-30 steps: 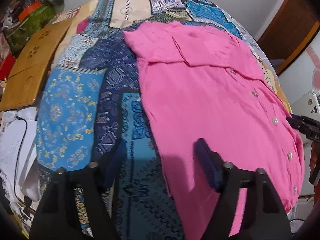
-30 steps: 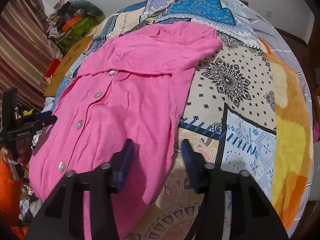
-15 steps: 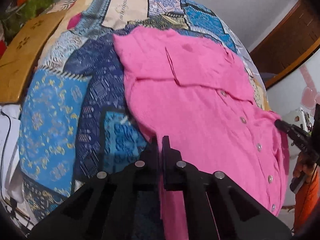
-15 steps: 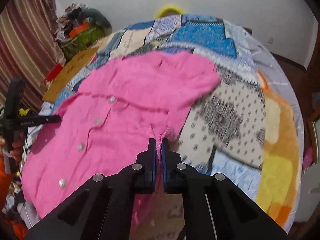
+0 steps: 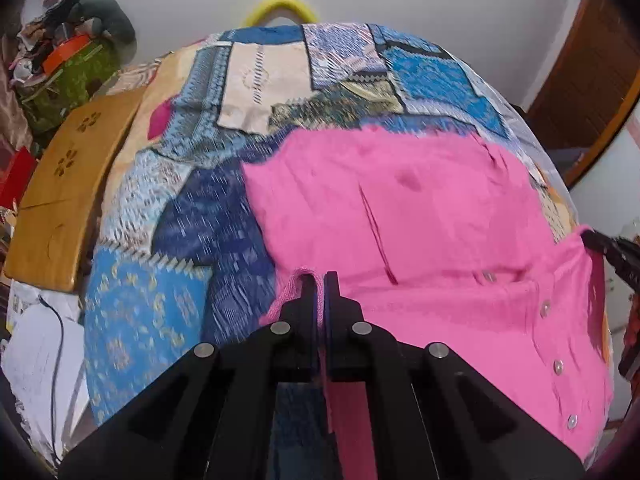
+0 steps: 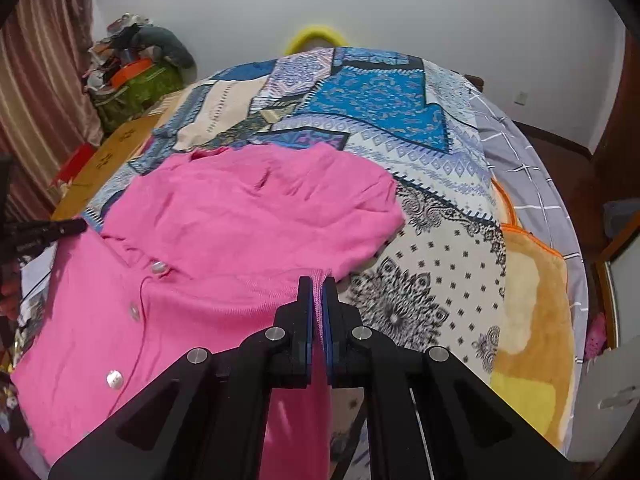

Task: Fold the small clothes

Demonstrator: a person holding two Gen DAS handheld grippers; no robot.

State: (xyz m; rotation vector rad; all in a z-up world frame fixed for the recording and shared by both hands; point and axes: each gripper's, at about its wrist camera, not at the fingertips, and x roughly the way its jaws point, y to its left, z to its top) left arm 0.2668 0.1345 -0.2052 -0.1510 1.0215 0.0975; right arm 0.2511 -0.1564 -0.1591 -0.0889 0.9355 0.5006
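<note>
A pink buttoned shirt (image 5: pixel 420 216) (image 6: pixel 240 216) lies spread on a patchwork bedspread (image 5: pixel 168 216) (image 6: pixel 420 128). My left gripper (image 5: pixel 320 280) is shut on the shirt's left bottom edge, with pink fabric pinched between its pads and lifted off the bed. My right gripper (image 6: pixel 319 284) is shut on the right bottom edge, the ribbed hem showing between its blue pads. The lower part of the shirt bunches up over the middle. Each view shows the other gripper's black tip at its edge: the right gripper (image 5: pixel 612 248) and the left gripper (image 6: pixel 44 232).
A wooden board (image 5: pixel 68 200) lies at the bed's left side, with a green bag and piled clutter (image 6: pixel 136 76) behind it. A yellow ring (image 6: pixel 316 36) sits at the far end by the white wall. An orange-yellow blanket (image 6: pixel 532 320) covers the bed's right side.
Both grippers went from open to shut on the shirt's bottom edge, then carried it forward over the shirt. The hem has lifted and the fabric folds toward the collar.
</note>
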